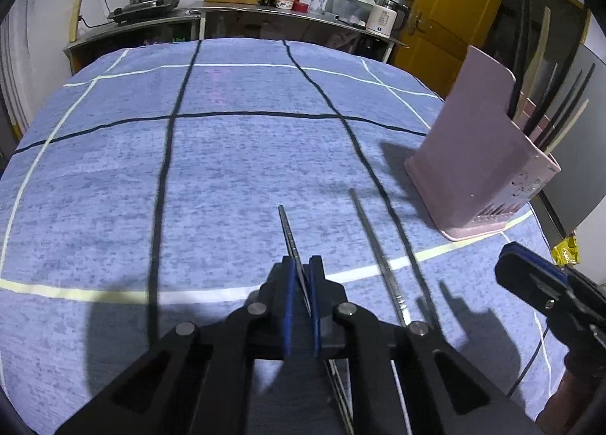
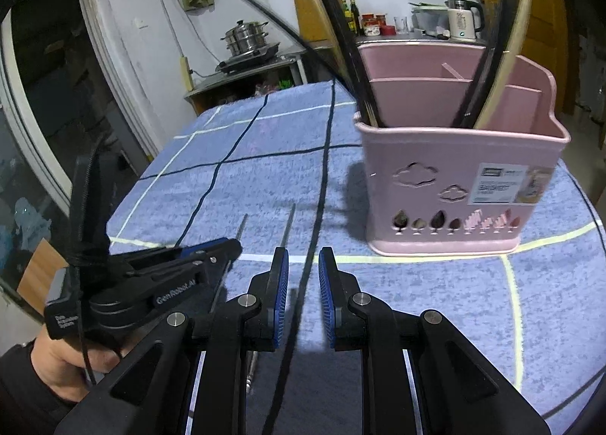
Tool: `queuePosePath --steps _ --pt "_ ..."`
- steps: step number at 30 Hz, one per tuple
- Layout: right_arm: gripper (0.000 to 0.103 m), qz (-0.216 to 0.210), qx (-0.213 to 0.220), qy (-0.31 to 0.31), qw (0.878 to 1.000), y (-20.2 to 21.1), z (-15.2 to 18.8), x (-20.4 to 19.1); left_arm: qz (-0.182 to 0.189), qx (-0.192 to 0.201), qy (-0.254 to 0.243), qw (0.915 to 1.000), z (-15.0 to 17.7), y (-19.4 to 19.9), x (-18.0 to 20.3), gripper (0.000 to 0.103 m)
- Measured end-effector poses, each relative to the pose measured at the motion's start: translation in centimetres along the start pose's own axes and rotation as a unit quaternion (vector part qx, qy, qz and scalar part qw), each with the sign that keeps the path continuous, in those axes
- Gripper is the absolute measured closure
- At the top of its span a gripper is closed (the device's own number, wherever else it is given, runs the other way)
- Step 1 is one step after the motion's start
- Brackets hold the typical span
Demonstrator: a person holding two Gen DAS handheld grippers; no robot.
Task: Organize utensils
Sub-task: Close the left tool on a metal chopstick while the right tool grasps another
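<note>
The blue checked cloth [image 1: 227, 170] is covering the table, and two metal chopsticks are lying on it, near the front edge. In the left wrist view, the left gripper [image 1: 302, 276] is pinching one metal chopstick [image 1: 288, 230] between its blue pads [image 1: 288, 306], jaws all but shut on the thin rod, whose tip is pointing away across the cloth. Just to its right the second chopstick [image 1: 373, 245] is lying free on the cloth, beside a dark stripe. Further right the pink utensil holder [image 1: 473, 155] is standing upright, with dark and pale sticks leaning out of it; this view is showing only its plain back and side. At the far right edge the right gripper [image 1: 530, 272] is showing from the side.

The right wrist view is showing what the other cannot: a hand [image 2: 57, 363] gripping the left tool [image 2: 227, 247] at far left, and the holder's [image 2: 454, 177] inner dividers, cloud cut-outs and label. Here the right gripper [image 2: 303, 268] is hanging partly open over the cloth, nothing between its pads; the free chopstick [image 2: 291, 219] is lying just left of the gap.
</note>
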State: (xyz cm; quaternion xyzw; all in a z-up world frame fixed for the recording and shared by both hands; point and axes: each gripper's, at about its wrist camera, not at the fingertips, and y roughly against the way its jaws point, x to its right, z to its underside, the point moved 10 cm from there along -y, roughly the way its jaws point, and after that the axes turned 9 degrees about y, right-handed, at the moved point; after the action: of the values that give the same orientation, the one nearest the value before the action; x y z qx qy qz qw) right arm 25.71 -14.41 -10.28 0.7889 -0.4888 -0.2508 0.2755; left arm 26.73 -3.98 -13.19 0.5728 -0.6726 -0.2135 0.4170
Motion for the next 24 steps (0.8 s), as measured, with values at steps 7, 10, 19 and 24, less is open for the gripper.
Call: queuePosePath --steps 7,10,19,24 --pt "0.086 -0.006 -0.030 0.028 0.999 -3.4 0.0 -1.9 -0.006 0.001 0.015 0.9999 -0.3 0.9 -3.1 0.095" --pt "0.086 -0.003 -0.044 0.034 0.998 -4.8 -0.1 -2.3 -0.003 0.001 0.026 0.9997 -0.3 1.2 -4.0 0.095" --pt "0.086 0.022 -0.077 0.047 0.996 -7.9 -0.3 -2.3 0.002 0.000 0.034 0.9994 -0.4 1.3 -4.6 0.095" --pt "0.086 0.033 -0.092 0.053 0.994 -9.2 -0.5 -2.2 0.006 -0.005 0.050 0.9987 -0.5 1.3 -4.9 0.095"
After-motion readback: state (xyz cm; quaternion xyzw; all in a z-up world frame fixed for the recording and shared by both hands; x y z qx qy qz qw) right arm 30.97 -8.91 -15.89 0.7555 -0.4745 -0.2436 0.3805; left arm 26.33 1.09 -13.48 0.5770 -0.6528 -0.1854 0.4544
